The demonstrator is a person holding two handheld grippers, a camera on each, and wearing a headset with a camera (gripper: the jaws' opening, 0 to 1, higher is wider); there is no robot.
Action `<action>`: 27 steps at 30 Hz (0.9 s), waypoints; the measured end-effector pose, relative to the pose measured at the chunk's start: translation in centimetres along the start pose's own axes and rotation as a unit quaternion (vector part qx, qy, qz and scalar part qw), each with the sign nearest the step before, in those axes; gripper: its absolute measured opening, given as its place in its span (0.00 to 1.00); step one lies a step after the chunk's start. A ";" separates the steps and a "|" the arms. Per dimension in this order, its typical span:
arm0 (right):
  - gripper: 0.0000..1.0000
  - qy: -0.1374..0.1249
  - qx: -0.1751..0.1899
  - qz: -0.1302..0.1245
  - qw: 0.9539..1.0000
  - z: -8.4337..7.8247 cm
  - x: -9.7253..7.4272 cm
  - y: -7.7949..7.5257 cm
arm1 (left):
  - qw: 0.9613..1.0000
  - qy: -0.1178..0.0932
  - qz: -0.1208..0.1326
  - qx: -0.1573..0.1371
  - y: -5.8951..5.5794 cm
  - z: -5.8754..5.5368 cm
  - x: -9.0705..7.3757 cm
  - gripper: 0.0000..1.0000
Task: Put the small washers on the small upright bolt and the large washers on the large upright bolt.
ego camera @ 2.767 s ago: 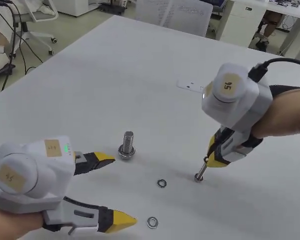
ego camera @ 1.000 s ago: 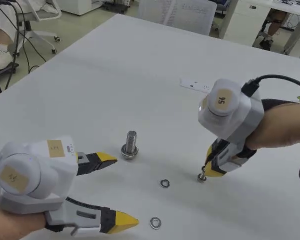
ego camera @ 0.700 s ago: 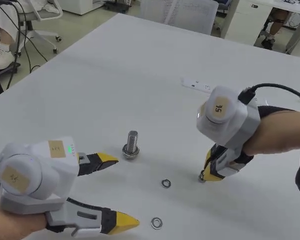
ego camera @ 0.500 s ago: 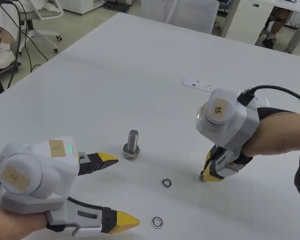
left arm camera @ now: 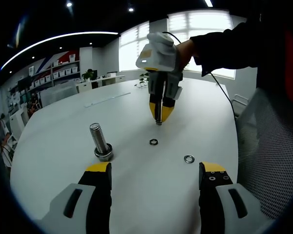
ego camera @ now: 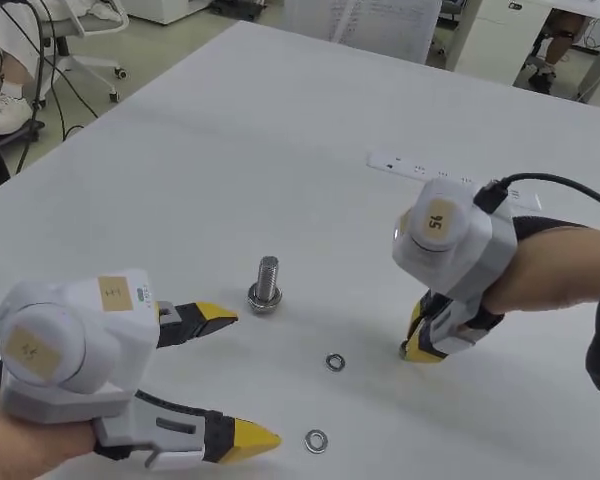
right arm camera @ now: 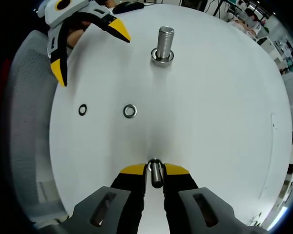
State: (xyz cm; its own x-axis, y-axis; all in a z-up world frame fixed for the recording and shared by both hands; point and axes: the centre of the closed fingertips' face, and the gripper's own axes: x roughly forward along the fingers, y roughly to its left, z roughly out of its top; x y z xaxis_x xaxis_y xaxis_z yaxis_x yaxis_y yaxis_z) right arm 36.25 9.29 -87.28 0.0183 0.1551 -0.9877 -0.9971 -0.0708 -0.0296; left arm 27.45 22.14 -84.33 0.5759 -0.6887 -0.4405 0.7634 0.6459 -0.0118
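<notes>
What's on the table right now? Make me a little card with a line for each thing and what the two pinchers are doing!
left gripper: open, holding nothing
right gripper: shut on the small bolt, tips down at the table
large bolt: standing upright on the table
near washer: loose, lying flat, beside a left gripper tip
far washer: loose, lying flat, between the two grippers
</notes>
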 end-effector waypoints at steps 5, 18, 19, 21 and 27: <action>0.16 -0.001 0.000 -0.002 1.000 0.0 0.0 0.0 | 1.000 -0.001 0.001 0.000 0.0 0.0 0.0 0.72; 0.25 -0.006 0.006 -0.007 1.000 -0.3 -0.4 -0.2 | 1.000 0.000 -0.001 0.001 0.0 0.0 -0.1 0.72; 0.25 -0.007 0.008 -0.007 1.000 -0.3 -0.5 -0.3 | 1.000 0.000 -0.001 0.001 0.0 0.0 -0.1 0.72; 0.27 -0.008 0.010 -0.007 1.000 -0.5 -0.5 -0.3 | 1.000 0.000 -0.001 0.002 0.1 0.0 -0.1 0.72; 0.28 -0.008 0.014 -0.011 1.000 -0.8 -0.8 -0.6 | 1.000 -0.001 -0.001 0.002 0.1 0.1 0.0 0.72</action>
State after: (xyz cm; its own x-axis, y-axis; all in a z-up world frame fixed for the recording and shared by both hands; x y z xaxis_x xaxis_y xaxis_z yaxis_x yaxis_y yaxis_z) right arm 36.86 8.37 -86.58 0.0398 0.1713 -0.9844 -0.9981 -0.0392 -0.0471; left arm 27.55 22.16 -84.24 0.5744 -0.6910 -0.4388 0.7663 0.6424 -0.0086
